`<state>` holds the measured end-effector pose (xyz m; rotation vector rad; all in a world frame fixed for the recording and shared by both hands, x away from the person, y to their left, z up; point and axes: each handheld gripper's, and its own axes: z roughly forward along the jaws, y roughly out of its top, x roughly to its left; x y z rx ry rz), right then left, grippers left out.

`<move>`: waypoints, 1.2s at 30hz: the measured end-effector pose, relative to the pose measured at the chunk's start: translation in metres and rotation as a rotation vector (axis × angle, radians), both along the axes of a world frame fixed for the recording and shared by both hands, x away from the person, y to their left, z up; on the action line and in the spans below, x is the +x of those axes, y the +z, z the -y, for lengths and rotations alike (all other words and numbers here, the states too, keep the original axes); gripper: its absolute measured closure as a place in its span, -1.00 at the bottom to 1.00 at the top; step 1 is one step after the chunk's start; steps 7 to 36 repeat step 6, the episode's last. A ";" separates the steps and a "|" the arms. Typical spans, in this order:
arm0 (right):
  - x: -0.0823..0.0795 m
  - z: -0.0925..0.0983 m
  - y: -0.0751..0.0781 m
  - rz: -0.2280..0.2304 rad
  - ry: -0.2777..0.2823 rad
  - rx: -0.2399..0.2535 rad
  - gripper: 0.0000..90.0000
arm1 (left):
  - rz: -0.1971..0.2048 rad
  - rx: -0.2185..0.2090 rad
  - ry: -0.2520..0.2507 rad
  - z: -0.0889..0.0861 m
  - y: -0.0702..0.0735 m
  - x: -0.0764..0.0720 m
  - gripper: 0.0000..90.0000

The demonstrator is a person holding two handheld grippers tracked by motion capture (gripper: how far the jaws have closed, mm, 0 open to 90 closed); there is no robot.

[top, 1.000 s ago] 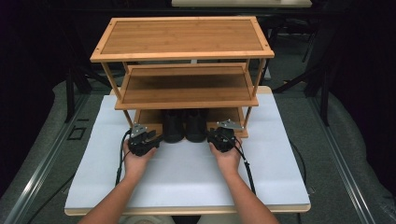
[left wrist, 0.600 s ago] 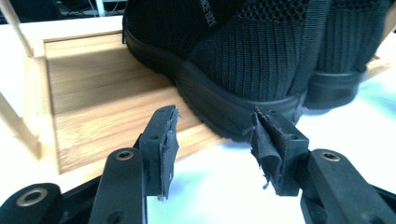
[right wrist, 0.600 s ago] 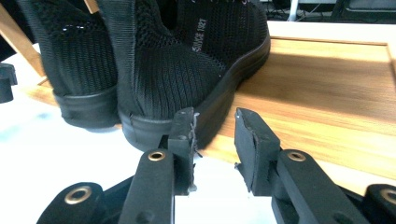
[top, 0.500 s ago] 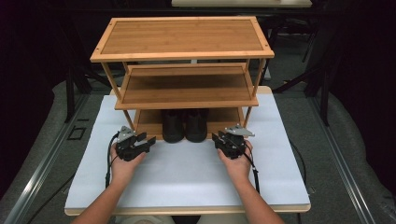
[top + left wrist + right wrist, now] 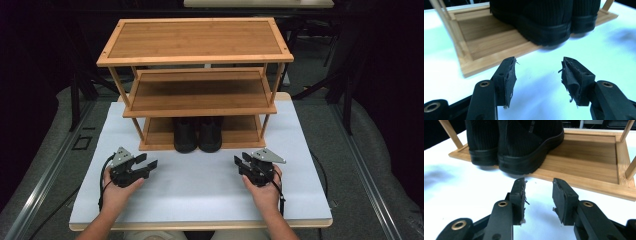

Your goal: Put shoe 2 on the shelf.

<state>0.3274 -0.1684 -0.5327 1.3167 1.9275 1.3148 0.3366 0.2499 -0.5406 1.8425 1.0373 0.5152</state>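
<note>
High view: pair of black ankle boots (image 5: 198, 134) on bottom tier of three-tier bamboo rack (image 5: 196, 40), heels toward me; my left gripper (image 5: 148, 166) and right gripper (image 5: 241, 162) over white table (image 5: 200, 185). Left gripper view: jaws apart, empty, boots (image 5: 544, 17) ahead. Right gripper view: jaws apart, empty
</note>
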 end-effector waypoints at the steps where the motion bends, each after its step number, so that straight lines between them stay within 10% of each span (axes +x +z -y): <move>1: -0.001 0.000 -0.001 0.002 0.006 -0.006 0.38 | -0.005 -0.005 0.002 -0.002 -0.003 -0.001 -0.01; 36: -0.005 -0.003 -0.005 0.005 0.016 -0.030 0.32 | -0.037 -0.045 0.029 -0.012 -0.010 -0.001 -0.03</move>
